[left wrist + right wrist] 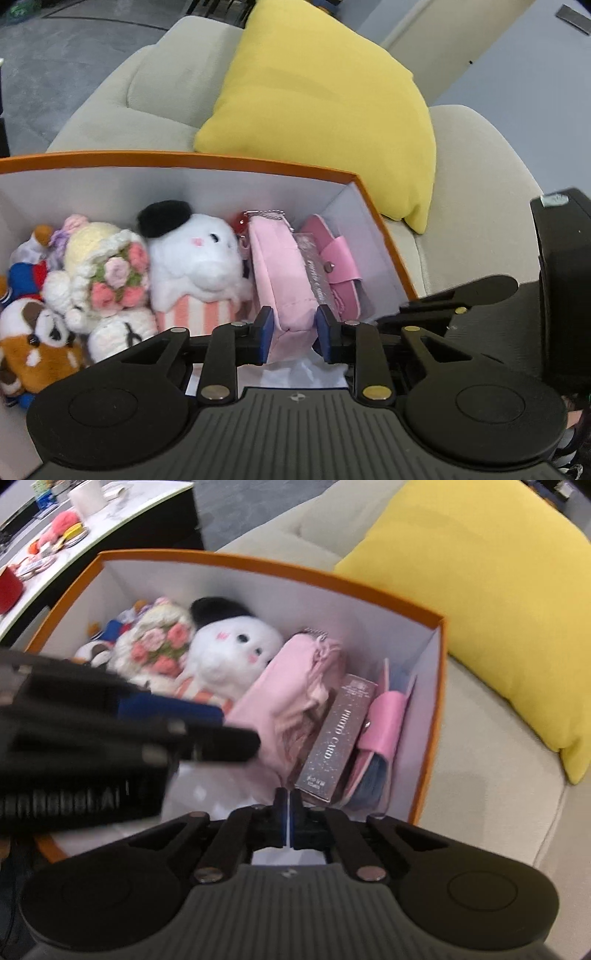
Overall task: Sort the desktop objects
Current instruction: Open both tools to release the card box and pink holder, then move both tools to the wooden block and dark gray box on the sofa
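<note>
Gripping a soft pink pouch [284, 280] by its near end, the left gripper [294, 332] pinches yielding fabric inside the orange box [177, 158], beside a white plush [203, 258]. Light, floppy. The right gripper [289, 819] is closed, empty.

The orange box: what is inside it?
Inside the orange box: plush toys, including a white plush, a pink pouch, a glittery photo card box and a pink wallet. Whatever lies beneath them is covered.
</note>
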Motion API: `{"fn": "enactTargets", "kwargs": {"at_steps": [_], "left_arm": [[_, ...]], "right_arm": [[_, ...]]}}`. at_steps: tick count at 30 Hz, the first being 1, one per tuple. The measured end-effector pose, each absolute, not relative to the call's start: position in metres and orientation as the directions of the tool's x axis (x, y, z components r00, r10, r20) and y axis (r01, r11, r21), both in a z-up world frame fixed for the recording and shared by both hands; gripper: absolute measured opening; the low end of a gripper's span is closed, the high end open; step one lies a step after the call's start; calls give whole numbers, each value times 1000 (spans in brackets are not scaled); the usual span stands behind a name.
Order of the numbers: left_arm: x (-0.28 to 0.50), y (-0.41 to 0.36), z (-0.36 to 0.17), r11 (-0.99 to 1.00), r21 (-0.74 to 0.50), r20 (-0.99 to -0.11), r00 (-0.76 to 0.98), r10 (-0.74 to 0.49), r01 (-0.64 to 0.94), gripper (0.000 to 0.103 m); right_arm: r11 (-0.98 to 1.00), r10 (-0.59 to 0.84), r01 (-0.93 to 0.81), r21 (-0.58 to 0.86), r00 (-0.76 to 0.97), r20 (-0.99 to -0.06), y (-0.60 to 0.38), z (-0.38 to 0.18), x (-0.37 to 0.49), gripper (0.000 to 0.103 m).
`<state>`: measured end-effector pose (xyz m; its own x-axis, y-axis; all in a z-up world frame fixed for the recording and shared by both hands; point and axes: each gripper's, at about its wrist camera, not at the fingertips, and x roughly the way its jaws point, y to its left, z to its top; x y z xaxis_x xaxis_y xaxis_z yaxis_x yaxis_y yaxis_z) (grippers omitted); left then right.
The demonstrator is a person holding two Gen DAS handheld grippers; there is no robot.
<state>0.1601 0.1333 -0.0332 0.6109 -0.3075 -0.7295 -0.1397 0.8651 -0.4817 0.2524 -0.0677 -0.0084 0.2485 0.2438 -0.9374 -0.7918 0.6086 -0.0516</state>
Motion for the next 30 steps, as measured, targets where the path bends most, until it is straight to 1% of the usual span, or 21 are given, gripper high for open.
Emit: {"fn": "enactTargets", "kwargs": {"at_steps": [3, 5, 8, 9, 10, 12, 16, 17, 18, 20, 21, 24, 26, 27, 28, 30], "left_arm": [[165, 129, -36, 862, -488, -728, 609, -316, -135, 28], [167, 128, -36, 860, -491, -729, 606, -319, -139, 28], [168, 128, -35, 875, -465, -737, 607, -297, -136, 30], [168, 129, -35, 878, -459, -738, 608, -291, -137, 30], [168, 130, -35, 880, -453, -740, 609, -285, -138, 30], [167, 132, -33, 886, -443, -738, 617, -273, -138, 30], [158, 133, -21, 902, -412, -734, 633, -246, -127, 31], [153, 133, -16, 911, -392, -733, 642, -223, -130, 31], [146, 133, -10, 922, -366, -728, 657, -196, -130, 33], [126, 134, 4, 942, -302, -719, 683, -126, -145, 36], [115, 136, 10, 950, -262, -715, 695, -74, -169, 38], [89, 146, 19, 952, -160, -708, 702, 75, -263, 56], [72, 154, 18, 933, -78, -717, 671, 192, -350, 56], [67, 158, 16, 923, -55, -723, 653, 226, -381, 58], [61, 162, 12, 910, -38, -735, 628, 255, -414, 59], [54, 168, 4, 896, -45, -757, 600, 258, -442, 59]], "right_arm": [[587, 238, -802, -111, 303, -923, -66, -11, 247, 0], [576, 243, -809, -120, 310, -919, -67, -12, 245, 0], [572, 277, -815, -98, 304, -912, -73, -4, 242, 0], [576, 296, -814, -79, 298, -907, -77, 2, 241, 7], [580, 317, -813, -56, 289, -903, -81, 8, 240, 9], [586, 364, -810, -14, 278, -889, -92, 24, 236, 9], [613, 429, -790, 19, 312, -848, -116, 53, 225, 10], [627, 440, -779, 26, 326, -836, -126, 57, 223, 11], [641, 444, -767, 30, 338, -830, -132, 61, 224, 17], [681, 424, -732, 22, 371, -826, -142, 63, 222, 24], [698, 410, -716, 12, 386, -826, -147, 61, 222, 25], [725, 409, -687, 47, 374, -832, -163, 52, 225, 25], [743, 419, -663, 91, 354, -836, -172, 44, 226, 25], [749, 423, -655, 103, 352, -835, -175, 42, 225, 25], [755, 428, -646, 114, 352, -833, -178, 39, 224, 25], [766, 434, -628, 138, 347, -831, -183, 34, 221, 25]]}}
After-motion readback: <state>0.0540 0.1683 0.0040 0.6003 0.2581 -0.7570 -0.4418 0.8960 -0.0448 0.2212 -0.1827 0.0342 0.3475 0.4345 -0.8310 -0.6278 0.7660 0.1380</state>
